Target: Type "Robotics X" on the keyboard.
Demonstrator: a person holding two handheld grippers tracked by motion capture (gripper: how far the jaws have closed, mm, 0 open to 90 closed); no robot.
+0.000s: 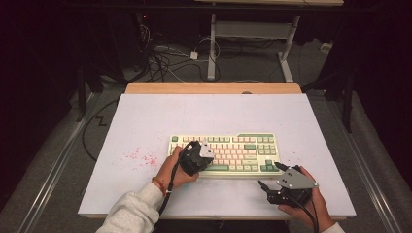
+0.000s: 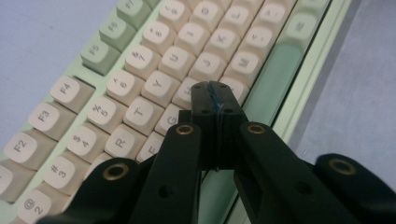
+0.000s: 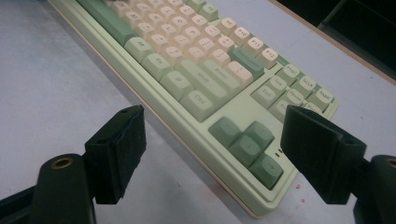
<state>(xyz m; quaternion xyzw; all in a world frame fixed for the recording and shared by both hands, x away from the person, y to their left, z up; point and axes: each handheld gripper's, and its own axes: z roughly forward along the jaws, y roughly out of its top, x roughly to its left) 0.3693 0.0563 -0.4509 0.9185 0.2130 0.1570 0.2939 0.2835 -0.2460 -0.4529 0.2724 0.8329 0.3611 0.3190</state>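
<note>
Left tongs [image 2: 215, 100], jaws closed together, poke among the mechanical keyboard [image 1: 224, 153] letter keys (near H); a slip risks wrong keystrokes. Right tongs [image 3: 224, 154] hang open alongside.

We see a keyboard [image 1: 223, 153] with a pale green case, cream keycaps and sage green accent keys, lying on a pale lilac-white surface [image 1: 145, 116] speckled with red flecks [image 1: 138, 158]. Both grippers, left [image 1: 197, 156] and right [image 1: 272, 177], are black with brass-coloured rivets; each carries a grey plate.
</note>
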